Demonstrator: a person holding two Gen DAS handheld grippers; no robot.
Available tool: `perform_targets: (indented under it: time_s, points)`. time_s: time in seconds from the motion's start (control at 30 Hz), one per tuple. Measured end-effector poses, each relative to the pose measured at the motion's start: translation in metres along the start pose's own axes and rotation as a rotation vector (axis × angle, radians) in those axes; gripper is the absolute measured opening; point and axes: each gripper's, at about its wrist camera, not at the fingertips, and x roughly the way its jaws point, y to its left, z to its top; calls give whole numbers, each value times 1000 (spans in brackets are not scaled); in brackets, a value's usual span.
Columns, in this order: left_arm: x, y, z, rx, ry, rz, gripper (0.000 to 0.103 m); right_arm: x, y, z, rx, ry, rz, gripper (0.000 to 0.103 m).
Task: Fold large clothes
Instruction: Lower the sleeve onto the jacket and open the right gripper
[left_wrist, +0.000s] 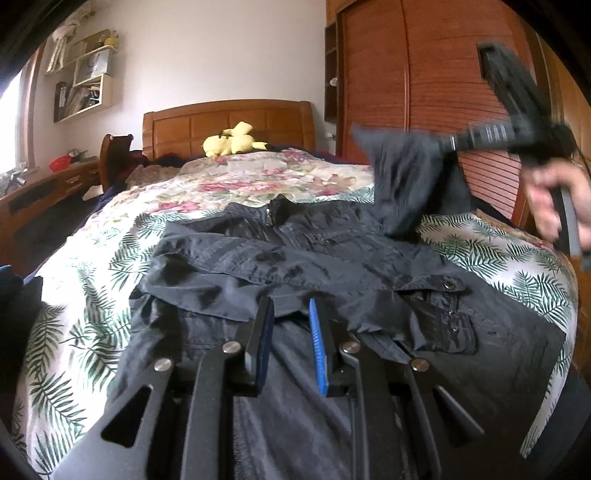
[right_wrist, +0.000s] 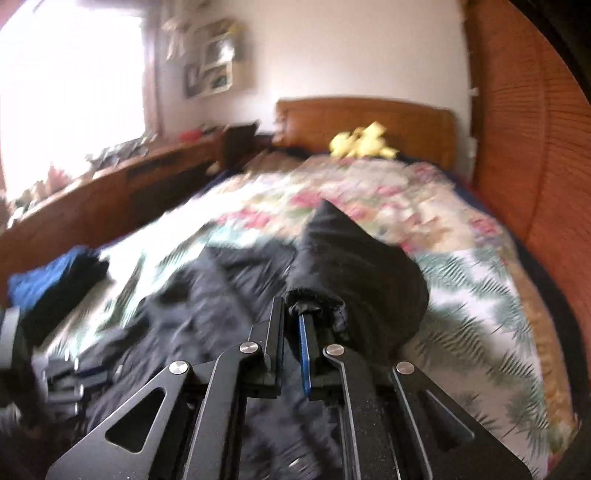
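Black jacket (left_wrist: 295, 266) lies flat on the floral bedspread (left_wrist: 229, 181), directly under my left gripper (left_wrist: 291, 314), whose fingers stand narrowly apart, holding nothing. My right gripper (right_wrist: 293, 314) pinches the jacket's sleeve cuff (right_wrist: 317, 301), lifted above the body.

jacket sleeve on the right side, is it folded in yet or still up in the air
Up in the air: the right gripper is shut on the sleeve, held lifted above the jacket, which lies spread on the bed.

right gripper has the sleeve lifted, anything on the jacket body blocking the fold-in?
Nothing visible. The right gripper holds the sleeve up over the jacket, whose chest lies bare. The left gripper hovers open near the hem, off the sleeve's path.
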Motion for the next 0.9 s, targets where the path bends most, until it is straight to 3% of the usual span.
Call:
perform_targets:
  time_s: [0.17,0.33,0.43,0.57,0.7,0.9]
  points:
    - [-7,6,2,-12,-13,4,17,32,27,-54,-21,190,24,5]
    - [-12,5,2,-9,-23,6,17,40,42,-92,-20,288,12,8]
    - [-11,5,2,-6,-20,9,17,38,44,-105,-8,299,10,18]
    - [-11,5,3,-6,-21,10,17,27,45,-112,-11,295,-4,41]
    - [-12,4,4,-7,-24,10,17,12,41,-110,-17,269,-17,53]
    - [-13,4,4,-8,-24,9,17,4,12,-103,78,217,-66,56]
